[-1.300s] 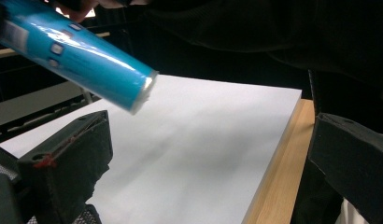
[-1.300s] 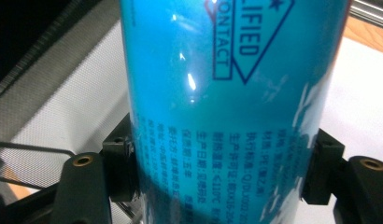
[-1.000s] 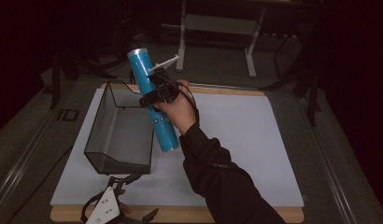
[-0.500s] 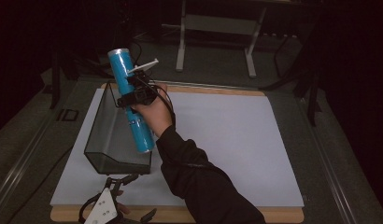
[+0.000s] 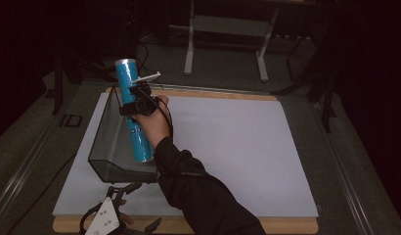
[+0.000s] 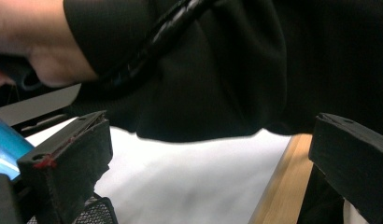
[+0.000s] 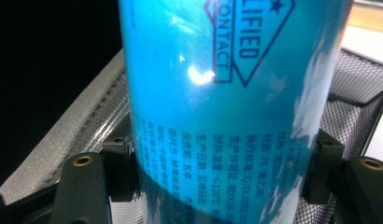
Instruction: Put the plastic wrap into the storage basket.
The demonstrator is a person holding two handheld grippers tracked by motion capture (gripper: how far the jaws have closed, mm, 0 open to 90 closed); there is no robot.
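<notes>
Where the sleeve [image 5: 198, 196] crosses, the basket [image 5: 108, 142] corner hides.

Table [image 5: 286, 227] w/ white mat [image 5: 247, 147] — mesh basket [image 5: 108, 147] on it.

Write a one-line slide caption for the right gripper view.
Right gripper clamps a blue roll above the mesh basket.

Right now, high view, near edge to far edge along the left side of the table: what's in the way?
Left gripper → mesh basket → right gripper clamped on the blue tube over the basket → metal stand on the floor beyond the table.
</notes>
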